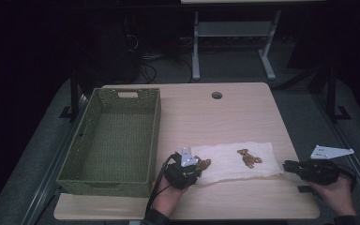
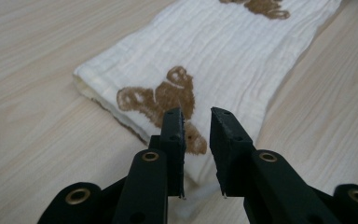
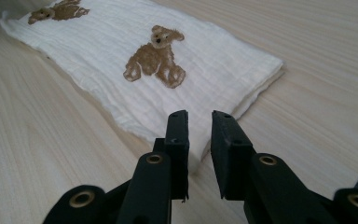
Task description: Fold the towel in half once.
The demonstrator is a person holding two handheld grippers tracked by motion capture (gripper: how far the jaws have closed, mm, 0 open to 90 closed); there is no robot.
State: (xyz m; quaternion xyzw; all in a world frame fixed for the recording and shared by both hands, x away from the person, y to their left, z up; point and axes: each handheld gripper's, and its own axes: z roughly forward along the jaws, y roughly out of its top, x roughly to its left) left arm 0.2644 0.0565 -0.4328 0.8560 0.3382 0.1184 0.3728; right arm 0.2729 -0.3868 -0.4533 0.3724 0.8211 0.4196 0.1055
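The folded cloth (image 1: 236, 161) lay flat on the table (image 1: 243, 112) just right of the green basket (image 1: 115, 140), one gripper at each short end, likely ready to lift it evenly. The left gripper (image 2: 196, 116) and the right gripper (image 3: 199, 116) each stood slightly parted, gripping nothing, over a cloth corner.

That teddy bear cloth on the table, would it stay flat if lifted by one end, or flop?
The folded teddy bear cloth looks thin and crinkly, so it would probably droop. Its stacked layers show at the edge, so they may fall open. It likely weighs little and would bunch if pushed across the wooden table.
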